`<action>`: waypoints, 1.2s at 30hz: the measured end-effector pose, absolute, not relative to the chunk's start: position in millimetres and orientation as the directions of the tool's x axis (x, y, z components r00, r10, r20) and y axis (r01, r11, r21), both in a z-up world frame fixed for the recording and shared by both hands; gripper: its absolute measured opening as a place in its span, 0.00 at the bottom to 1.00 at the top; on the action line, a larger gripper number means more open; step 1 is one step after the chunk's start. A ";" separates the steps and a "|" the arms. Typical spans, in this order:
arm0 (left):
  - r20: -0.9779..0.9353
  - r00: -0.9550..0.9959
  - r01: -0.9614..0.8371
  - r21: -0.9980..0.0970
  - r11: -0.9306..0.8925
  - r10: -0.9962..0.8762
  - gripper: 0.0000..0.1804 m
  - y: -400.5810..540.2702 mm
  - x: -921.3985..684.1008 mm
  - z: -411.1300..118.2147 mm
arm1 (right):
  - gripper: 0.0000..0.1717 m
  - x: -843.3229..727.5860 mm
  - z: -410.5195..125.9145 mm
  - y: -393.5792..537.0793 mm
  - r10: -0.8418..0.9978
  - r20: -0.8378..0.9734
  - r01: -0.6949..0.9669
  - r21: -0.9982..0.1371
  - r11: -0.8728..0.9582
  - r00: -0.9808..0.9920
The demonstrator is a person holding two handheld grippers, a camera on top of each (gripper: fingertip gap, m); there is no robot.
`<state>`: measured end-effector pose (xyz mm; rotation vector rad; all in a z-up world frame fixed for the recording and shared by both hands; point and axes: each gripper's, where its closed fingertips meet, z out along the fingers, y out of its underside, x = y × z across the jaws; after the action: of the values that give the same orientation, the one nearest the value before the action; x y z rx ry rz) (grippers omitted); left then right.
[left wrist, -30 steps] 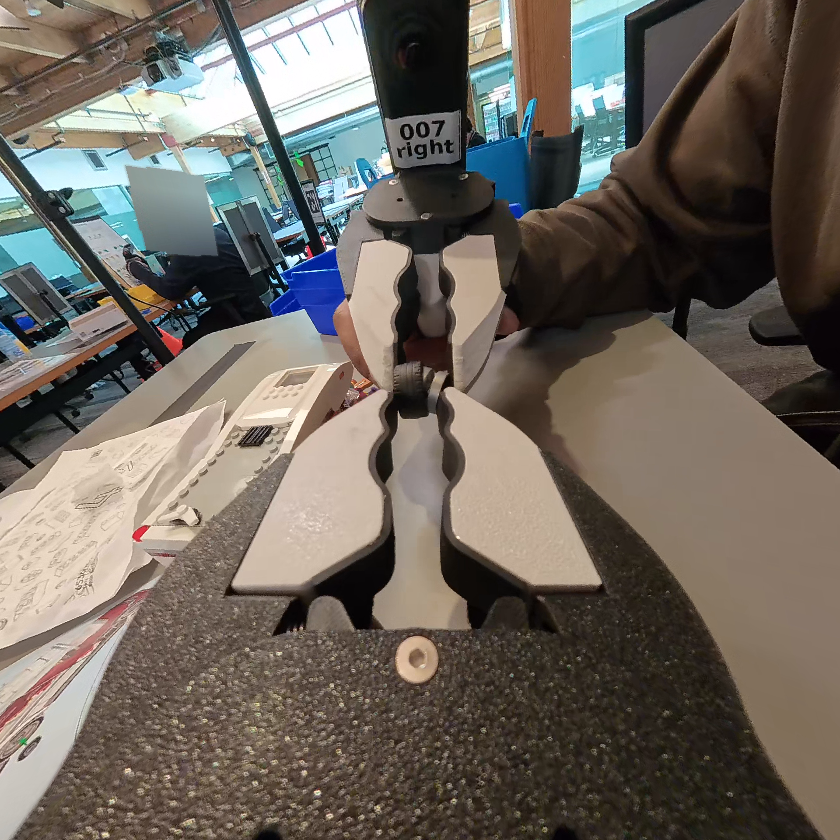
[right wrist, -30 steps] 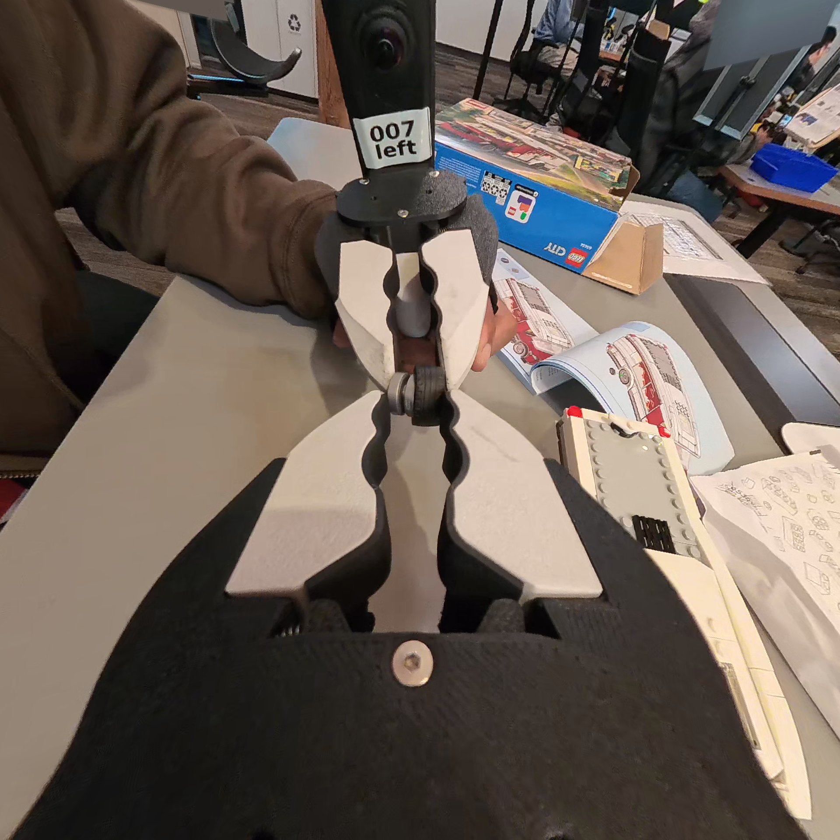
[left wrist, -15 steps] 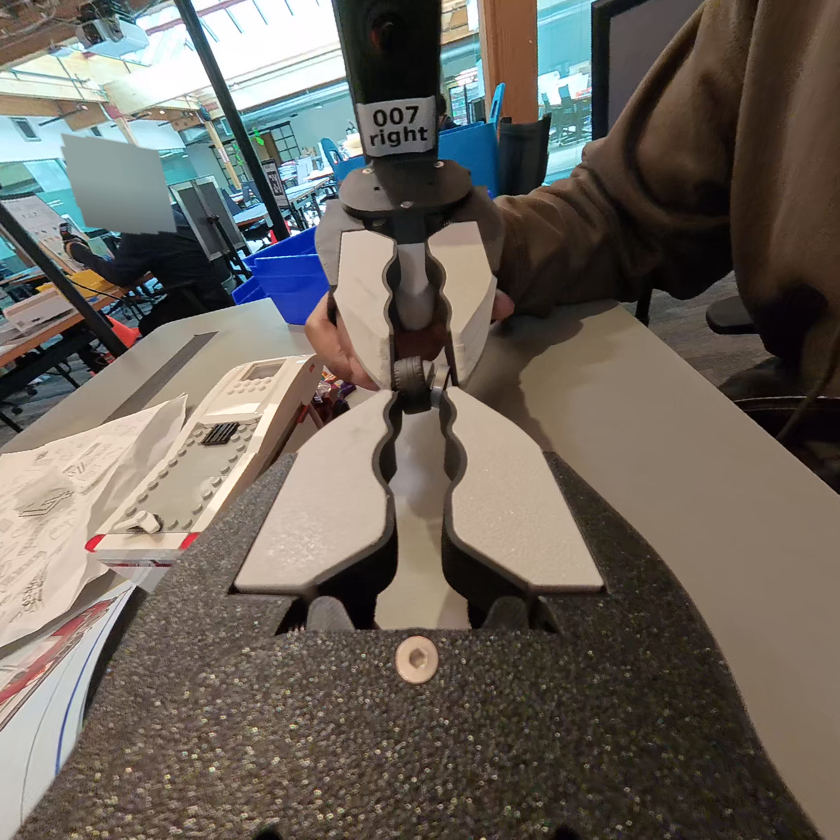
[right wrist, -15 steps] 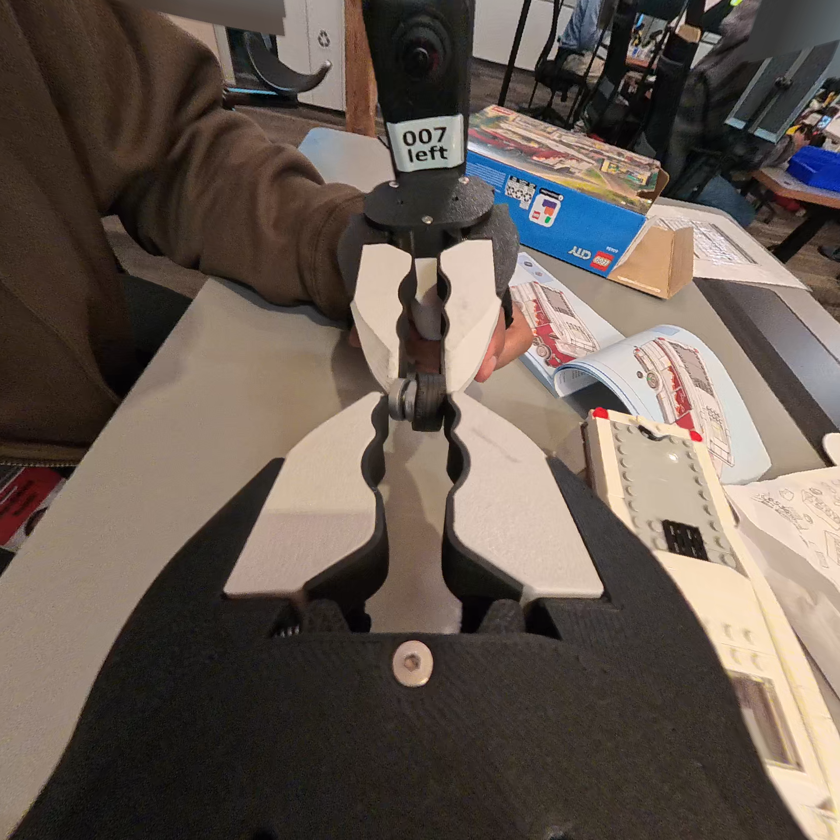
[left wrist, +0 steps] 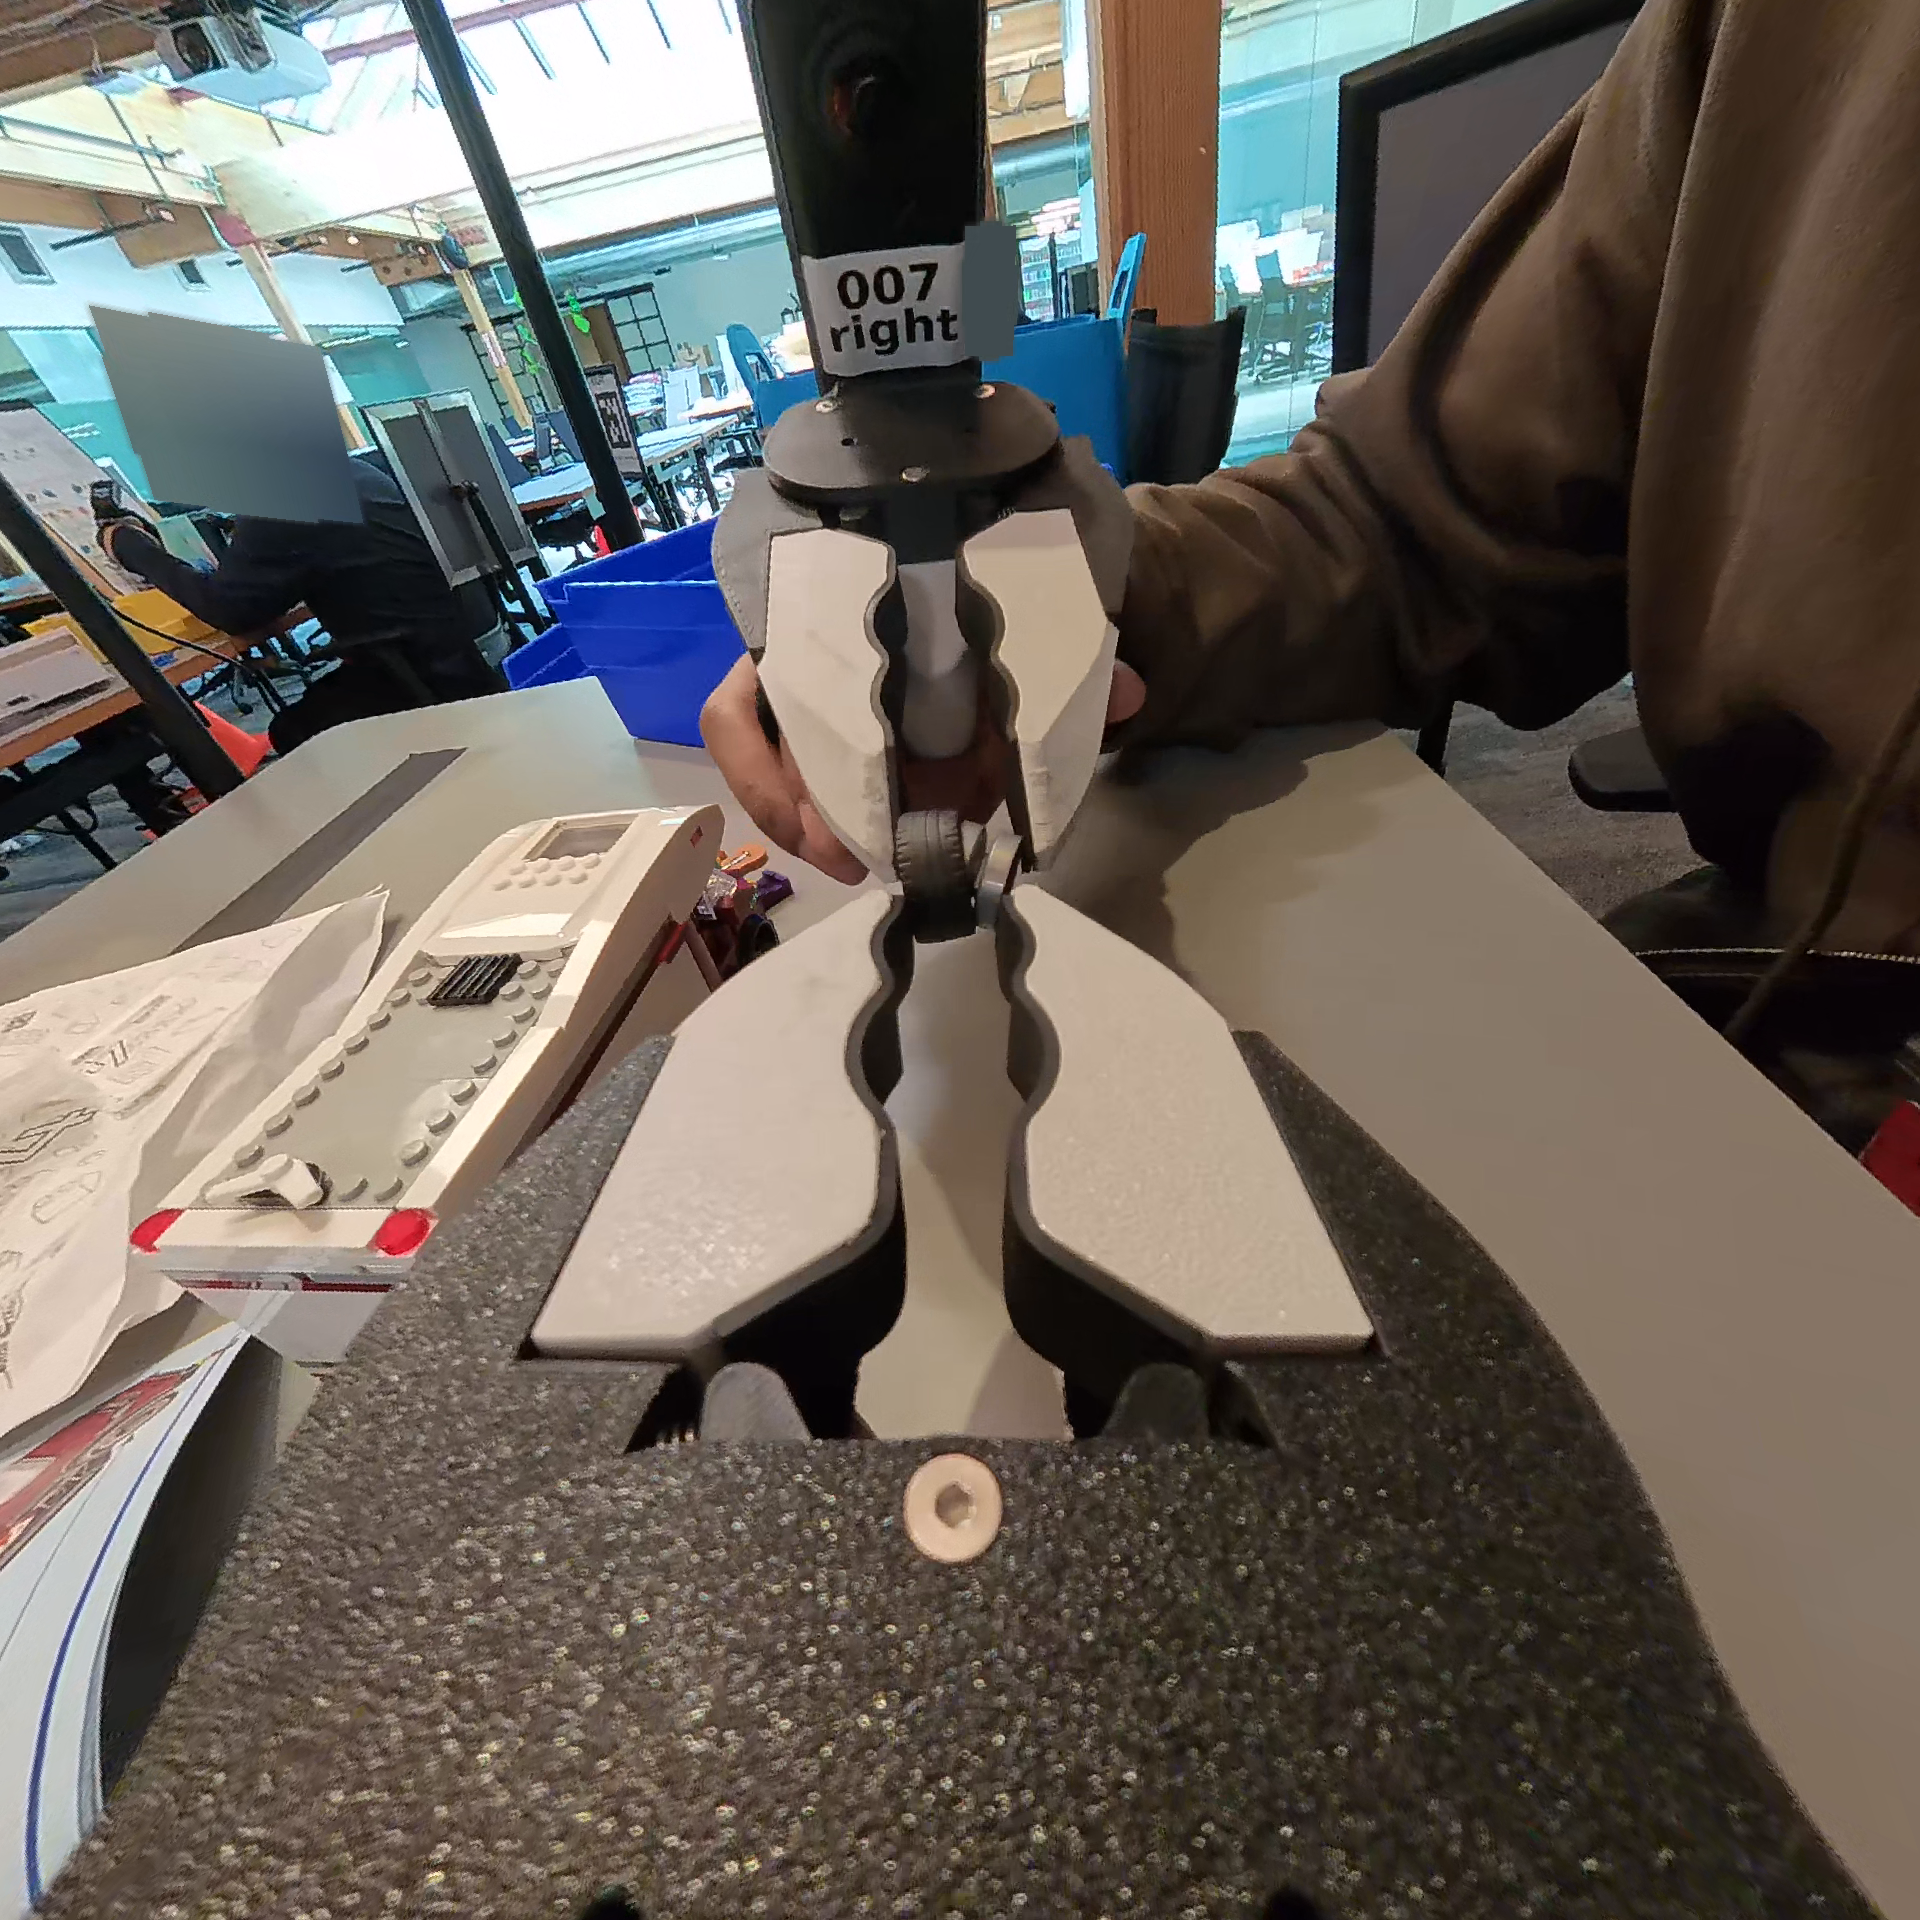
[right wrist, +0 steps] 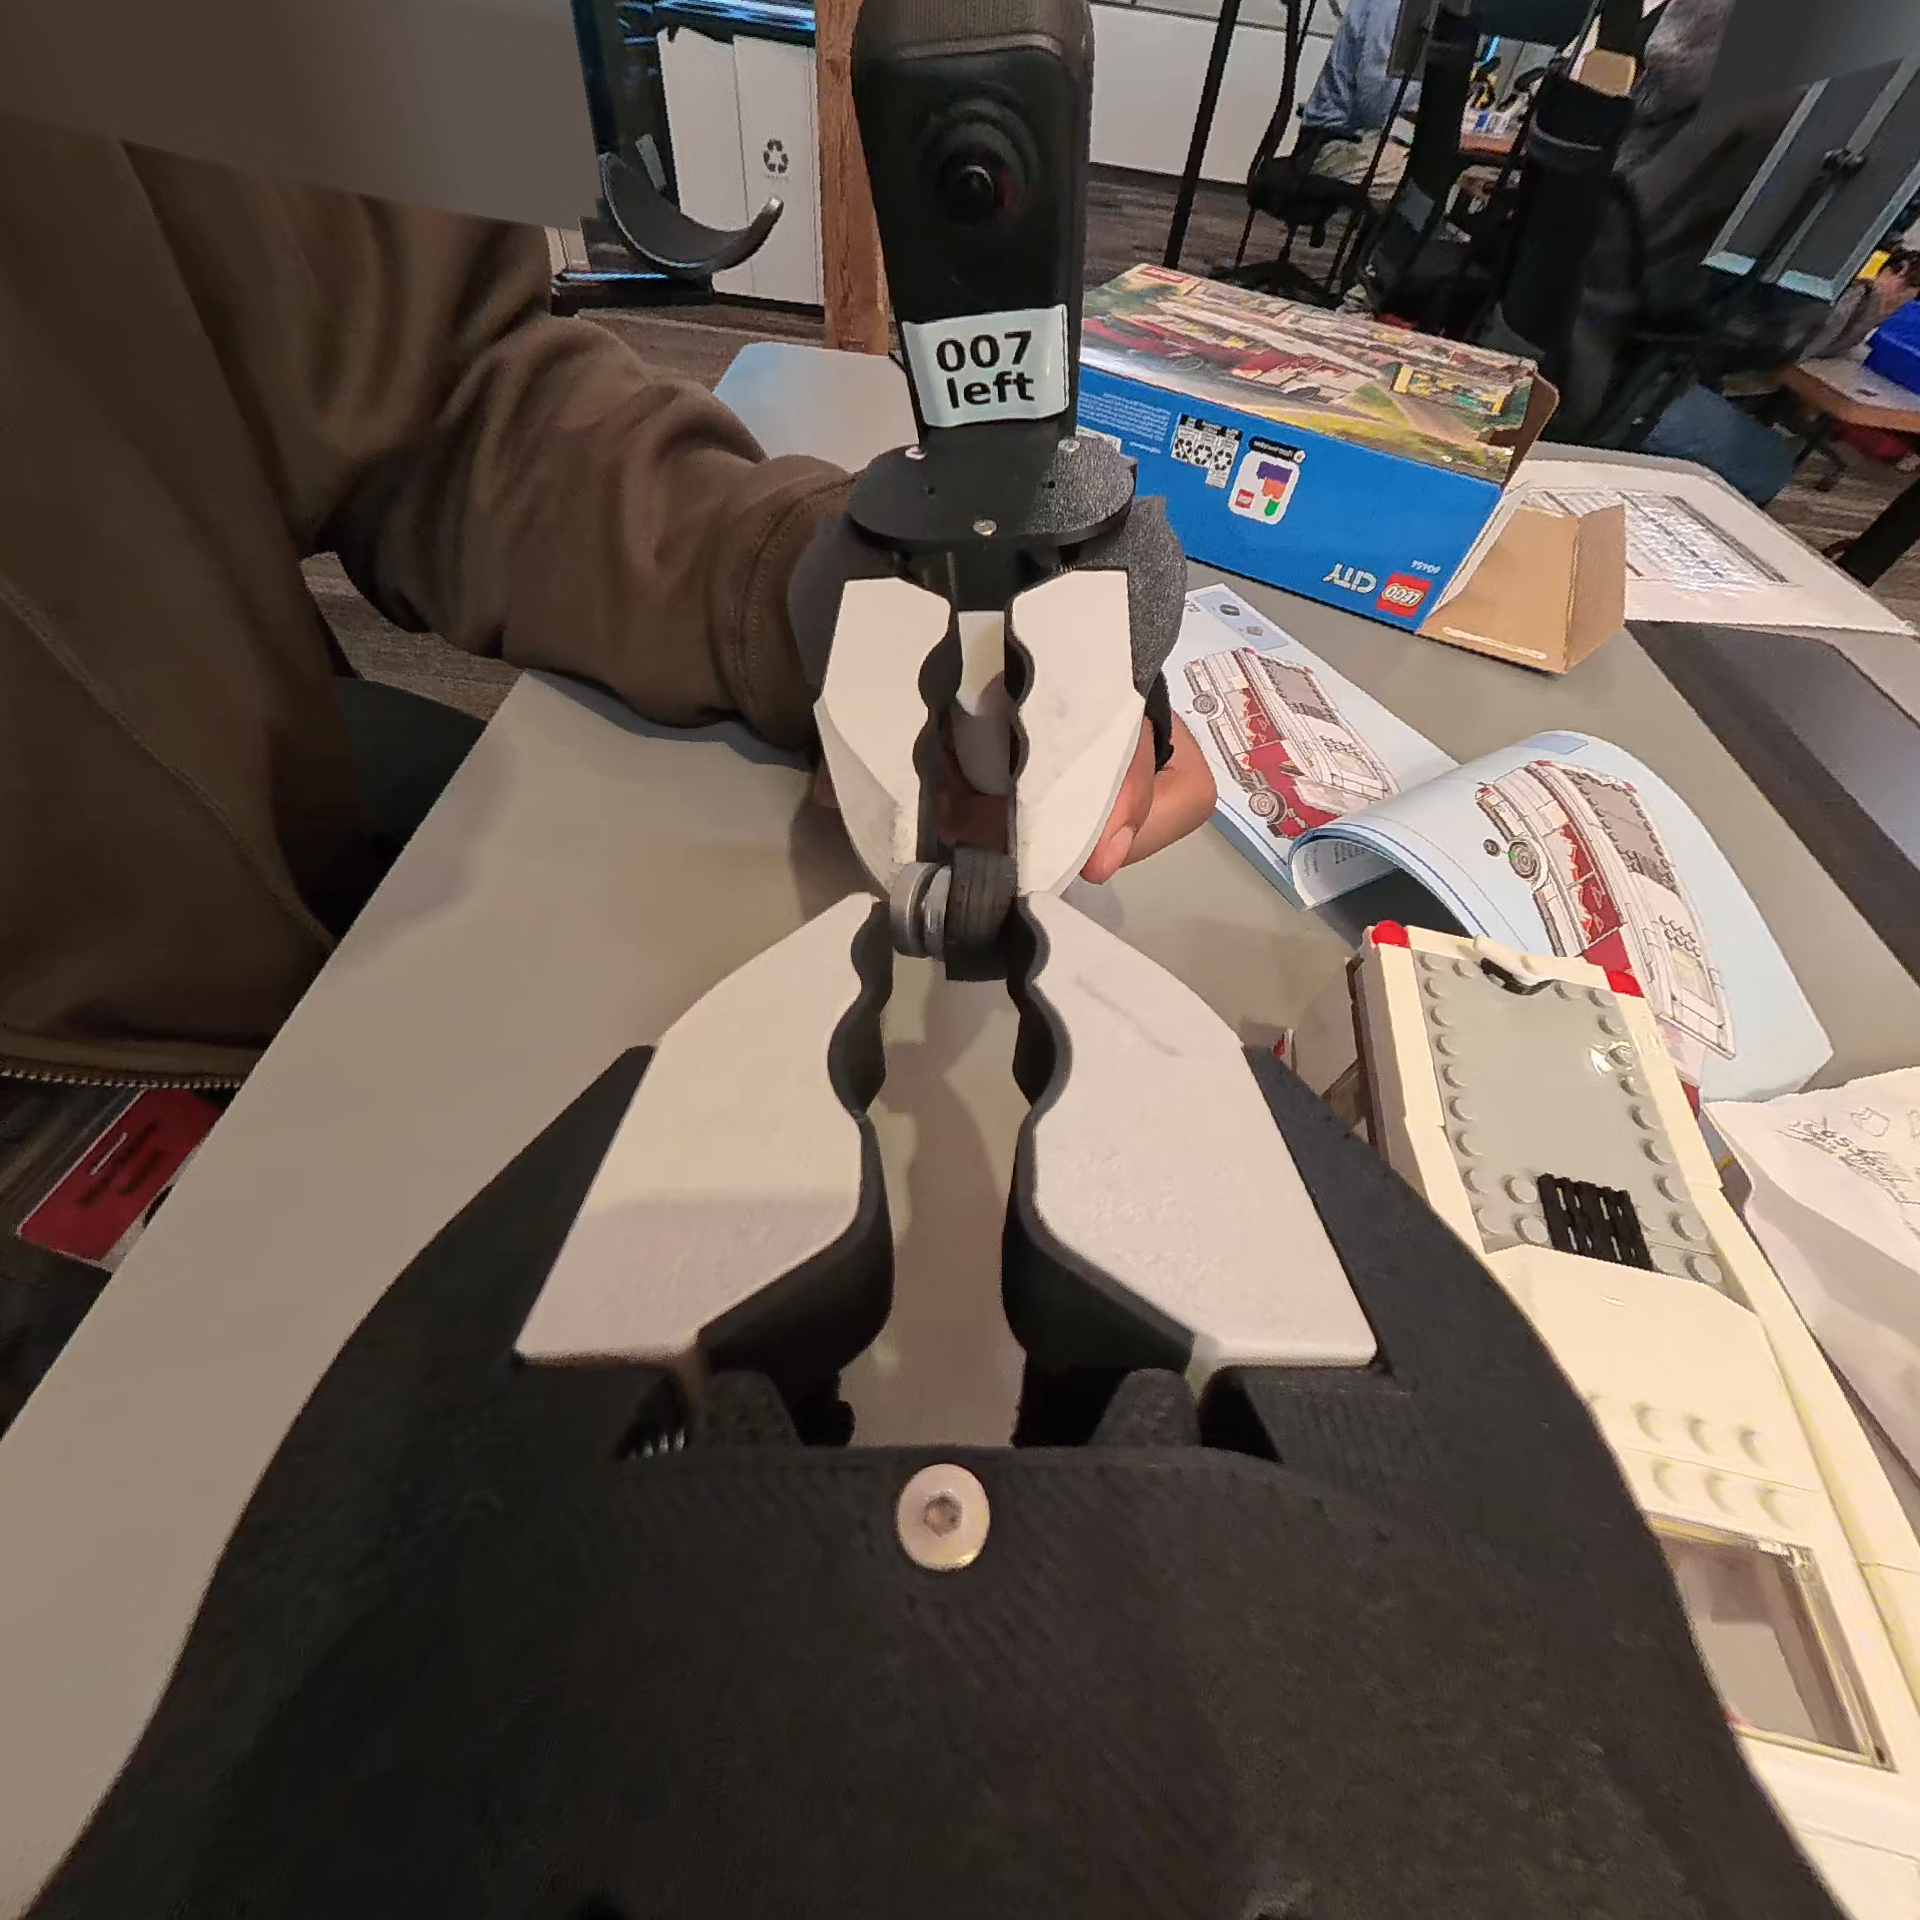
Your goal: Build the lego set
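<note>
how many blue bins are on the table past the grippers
2, as far as shows: one blue bin at the table's far edge, left of the right gripper, and a second blue bin nested just behind it. The gripper may hide others.

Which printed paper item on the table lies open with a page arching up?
The light blue instruction booklet with red-and-white vehicle pictures, beside the blue cardboard box. The white line-drawing sheet is single and unbound.

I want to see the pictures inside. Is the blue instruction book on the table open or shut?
Open. The booklet lies spread on the grey table, its pages curling up and showing red-and-white vehicle drawings.
</note>
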<state>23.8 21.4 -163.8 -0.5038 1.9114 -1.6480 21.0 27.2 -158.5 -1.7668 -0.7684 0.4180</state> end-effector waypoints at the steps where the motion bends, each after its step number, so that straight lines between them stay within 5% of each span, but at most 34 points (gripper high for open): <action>1: -0.167 -0.775 0.078 -0.982 0.171 -0.610 0.09 21.3 23.3 -163.5 | 0.12 20.5 -158.4 27.3 0.682 0.088 0.284 -0.942 -0.181 0.726; 36: 0.015 -0.835 -0.027 -1.000 0.015 -0.549 0.10 20.2 18.3 -155.0 | 0.09 19.7 -155.1 24.6 0.684 -0.047 0.140 -0.967 -0.214 0.728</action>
<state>18.3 20.2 -155.0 -0.5898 1.9201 -1.8769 19.7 24.6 -155.1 -1.7444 -0.6547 0.5706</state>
